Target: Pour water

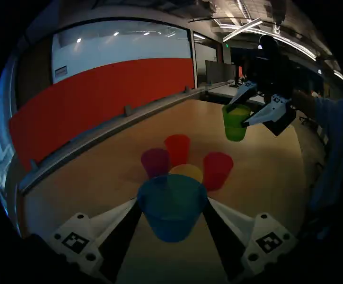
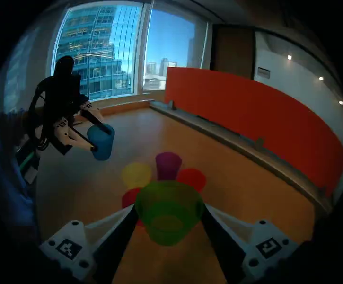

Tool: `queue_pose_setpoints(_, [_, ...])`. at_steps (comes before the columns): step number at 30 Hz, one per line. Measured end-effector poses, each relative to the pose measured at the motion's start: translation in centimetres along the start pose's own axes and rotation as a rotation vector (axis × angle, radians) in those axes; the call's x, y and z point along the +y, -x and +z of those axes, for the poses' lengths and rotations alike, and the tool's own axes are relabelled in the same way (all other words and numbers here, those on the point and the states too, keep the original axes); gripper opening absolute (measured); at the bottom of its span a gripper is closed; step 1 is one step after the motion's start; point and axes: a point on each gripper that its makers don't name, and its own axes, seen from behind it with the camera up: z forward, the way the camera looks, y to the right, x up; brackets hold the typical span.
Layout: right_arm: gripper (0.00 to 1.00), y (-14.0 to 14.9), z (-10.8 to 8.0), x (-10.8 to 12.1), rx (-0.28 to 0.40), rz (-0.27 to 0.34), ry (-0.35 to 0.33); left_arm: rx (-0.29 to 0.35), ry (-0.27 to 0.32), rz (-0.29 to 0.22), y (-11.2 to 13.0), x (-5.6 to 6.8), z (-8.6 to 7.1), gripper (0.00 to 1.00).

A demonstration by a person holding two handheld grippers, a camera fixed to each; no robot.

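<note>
**Two grippers, each holding a cup above a cluster of four cups**

Left gripper view: the left gripper (image 1: 172,203) has its two fingers clamped on the sides of a blue cup (image 1: 171,217), which is held upright at the near edge of the wooden table (image 1: 114,165). Just beyond it stand four cups close together: a yellow cup (image 1: 186,171) nearest, a purple cup (image 1: 155,162) to its left, a red cup (image 1: 217,169) to its right and an orange-red cup (image 1: 178,147) farthest. At the far right, the right gripper (image 1: 237,113) grips a green cup (image 1: 235,127) between both fingers, rim up, well apart from the cluster. A sleeve (image 1: 332,142) shows behind it. An orange partition (image 1: 100,94) runs along the table's left side.

Right gripper view: the green cup sits pinched between this gripper's fingers in the near foreground, with the cluster just past it. The blue cup hangs at the far left, in front of large windows (image 2: 105,52). Whether either held cup contains water cannot be told.
</note>
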Motion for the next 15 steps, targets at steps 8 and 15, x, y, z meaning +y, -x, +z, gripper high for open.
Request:
queue_pose_setpoints(8, [0.92,1.9,0.7,-0.2,-0.06,-0.013,-0.008,-0.069,0.027,-0.009,2.2,0.3,0.7,0.87])
queue_pose_setpoints(15, [0.92,3.2,1.3,-0.5,-0.101,-0.024,-0.019,-0.117,0.047,-0.007,3.9,0.6,1.3,0.87])
